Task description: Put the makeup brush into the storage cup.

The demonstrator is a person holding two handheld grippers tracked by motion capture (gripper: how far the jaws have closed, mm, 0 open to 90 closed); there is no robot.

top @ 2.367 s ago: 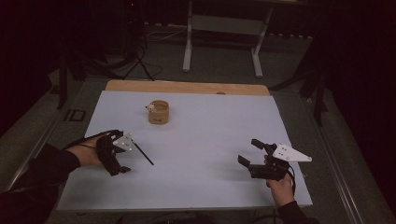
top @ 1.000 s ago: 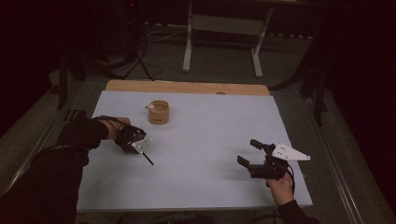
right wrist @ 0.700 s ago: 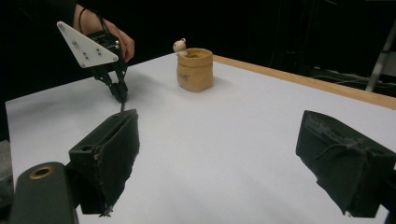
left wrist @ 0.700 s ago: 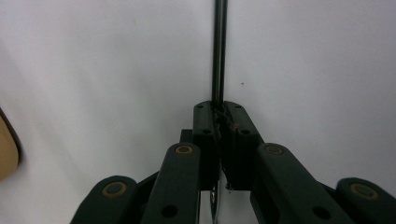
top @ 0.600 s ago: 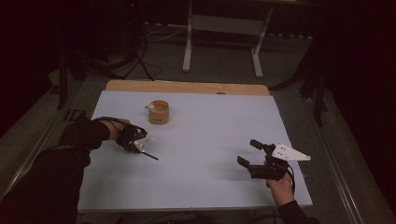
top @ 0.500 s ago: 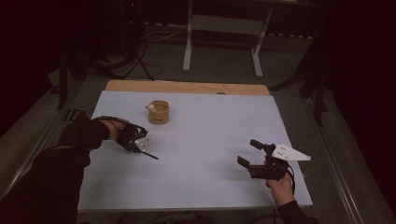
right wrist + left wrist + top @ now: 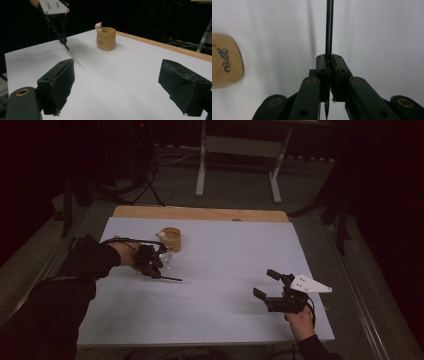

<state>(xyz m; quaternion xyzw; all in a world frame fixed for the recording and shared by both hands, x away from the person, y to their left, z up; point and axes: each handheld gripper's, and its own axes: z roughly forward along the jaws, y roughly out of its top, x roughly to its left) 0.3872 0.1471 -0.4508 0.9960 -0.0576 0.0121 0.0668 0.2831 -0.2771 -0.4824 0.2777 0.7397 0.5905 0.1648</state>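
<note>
A thin dark rod [image 7: 170, 278] sticks out of my left gripper [image 7: 155, 272] toward the table's middle. The left gripper view shows the jaws pressed together on the rod [image 7: 329, 30], which runs straight ahead over the white tabletop. A small wooden cup [image 7: 171, 239] with a pale little figure on its rim stands just beyond that gripper, and at the left edge in its own view [image 7: 224, 65]. My right gripper [image 7: 264, 284] rests at the front right, jaws wide apart and empty. Its own view has the cup [image 7: 106, 38] and the left gripper [image 7: 61, 37] far off.
A white sheet [image 7: 225, 250] covers the table, with a strip of bare wood [image 7: 200, 213] along the far edge. Dark floor, a stand's metal legs [image 7: 202, 170] and cables lie beyond the table.
My left gripper has carried the rod from the front left up toward the cup, and the rod now points right. The right gripper has stayed still and open.
</note>
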